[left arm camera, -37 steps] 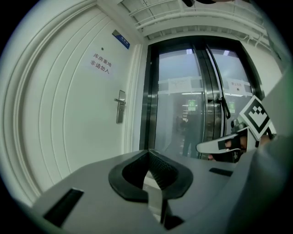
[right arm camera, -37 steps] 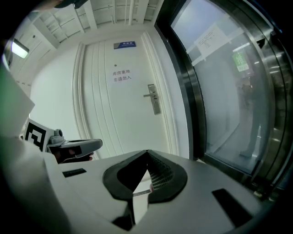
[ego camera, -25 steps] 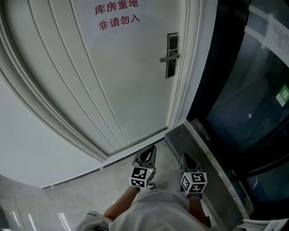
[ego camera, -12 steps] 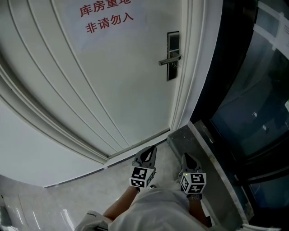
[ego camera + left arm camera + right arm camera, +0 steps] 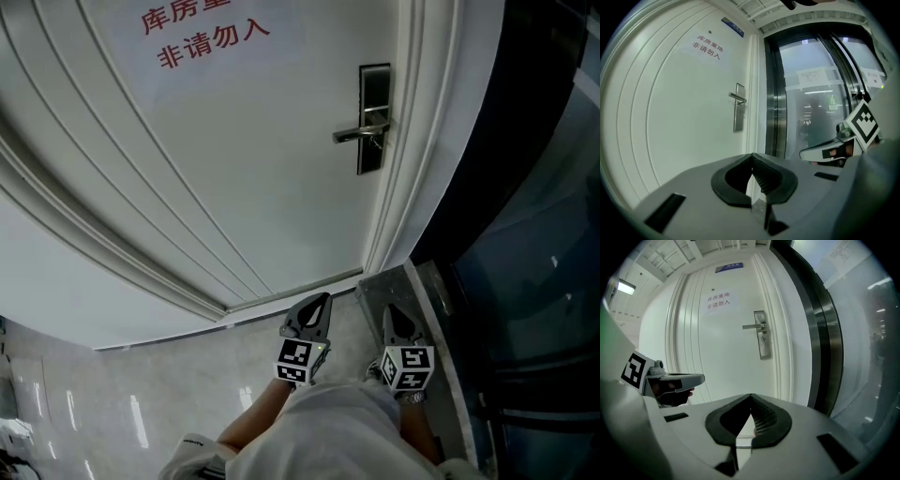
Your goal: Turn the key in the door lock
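Hallway floor (image 5: 141, 394) underfoot. Left tongs (image 5: 319, 300) and right tongs (image 5: 390, 316) are both closed and empty, held low, well apart from the white door (image 5: 234, 187). Lock plate (image 5: 374, 84) with lever handle (image 5: 356, 135) is further up; key too small to confirm. Looks like the approach step. Next: get closer, raise tongs to the lock.

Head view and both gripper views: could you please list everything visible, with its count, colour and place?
door: one, white, panelled, straight ahead
lock plate: one, dark, door's right edge
lever handle: one, silver, on the plate
lettering: two lines, red, upper door
plaque: one, blue, at the door's top
glass wall: one, dark-framed, right of the door
floor: glossy grey tiles
left claw: one, grey, shut, empty, low before the door
right claw: one, grey, shut, empty, beside it
marker cubes: two, black-and-white, one per gripper
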The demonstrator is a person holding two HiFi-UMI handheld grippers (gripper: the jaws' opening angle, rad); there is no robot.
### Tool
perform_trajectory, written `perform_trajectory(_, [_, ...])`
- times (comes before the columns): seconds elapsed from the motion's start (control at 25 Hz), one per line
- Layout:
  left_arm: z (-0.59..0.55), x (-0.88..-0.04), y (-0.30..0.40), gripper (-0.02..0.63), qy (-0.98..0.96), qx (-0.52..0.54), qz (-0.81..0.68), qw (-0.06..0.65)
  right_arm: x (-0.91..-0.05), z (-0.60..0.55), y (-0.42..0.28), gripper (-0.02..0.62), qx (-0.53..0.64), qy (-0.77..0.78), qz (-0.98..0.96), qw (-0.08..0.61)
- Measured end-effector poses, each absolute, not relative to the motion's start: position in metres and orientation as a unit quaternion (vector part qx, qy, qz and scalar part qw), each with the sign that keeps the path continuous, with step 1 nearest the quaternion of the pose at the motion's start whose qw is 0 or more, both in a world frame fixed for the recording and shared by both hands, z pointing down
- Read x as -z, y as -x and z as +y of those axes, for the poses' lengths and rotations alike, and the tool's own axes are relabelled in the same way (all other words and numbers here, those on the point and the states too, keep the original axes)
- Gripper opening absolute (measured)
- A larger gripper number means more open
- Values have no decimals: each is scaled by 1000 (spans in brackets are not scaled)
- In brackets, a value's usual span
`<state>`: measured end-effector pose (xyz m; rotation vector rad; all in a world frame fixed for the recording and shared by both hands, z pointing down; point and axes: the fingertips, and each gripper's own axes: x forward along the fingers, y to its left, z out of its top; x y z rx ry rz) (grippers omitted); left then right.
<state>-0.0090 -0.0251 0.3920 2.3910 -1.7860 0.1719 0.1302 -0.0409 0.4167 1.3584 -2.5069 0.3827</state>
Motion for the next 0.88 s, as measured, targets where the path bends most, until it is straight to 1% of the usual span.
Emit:
perform_trajectory(0.24, [-55, -388, -11, 8, -769, -61, -631, 78, -410, -83, -154, 2, -121, -435, -882, 132])
perform_trajectory(0.48, [-82, -385, -49, 8, -761, -65, -642, 67, -415, -109, -186, 2, -78, -416, -892, 160])
perform_trajectory(0.68, [-100, -392, -62, 8, -749, -55, -655, 80, -425, -124, -212, 2, -47, -416, -889, 186])
perform_trajectory(0.76, [-107, -394, -65, 8, -747, -46, -657, 92, -424, -130, -215, 2, -45, -413, -889, 193])
perform_trajectory(0.88, [-120, -387, -63, 8, -748, -39, -657, 85, -413, -141, -204, 2, -19, -408, -892, 193])
